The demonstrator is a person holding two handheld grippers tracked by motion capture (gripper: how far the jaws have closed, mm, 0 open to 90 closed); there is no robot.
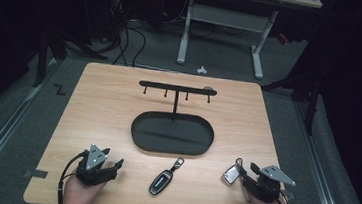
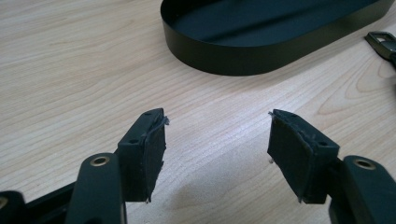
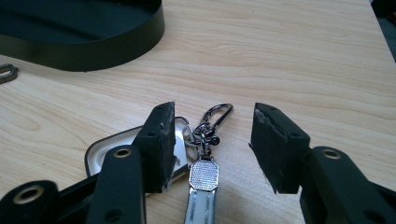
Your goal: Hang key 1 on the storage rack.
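A black oval tray [image 1: 185,137] with an upright hook rack [image 1: 176,87] stands mid-table. In front of it lies a black key fob [image 1: 160,183]. A silver key fob [image 1: 230,175] rests at the front right. My right gripper [image 1: 246,169] is over it, and in the right gripper view its jaws [image 3: 212,135] stand apart around the fob's metal clasp [image 3: 215,116], pads not pressing. The fob's body [image 3: 105,149] lies partly under the left jaw. My left gripper [image 1: 113,157] sits at the front left, jaws [image 2: 217,140] apart over bare wood.
The tray's wall [image 2: 243,56] rises ahead of the left gripper, with the black fob's clip [image 2: 380,42] at the right edge of that view. Bare wood lies left and right of the tray. A desk frame and cables stand on the floor beyond the table.
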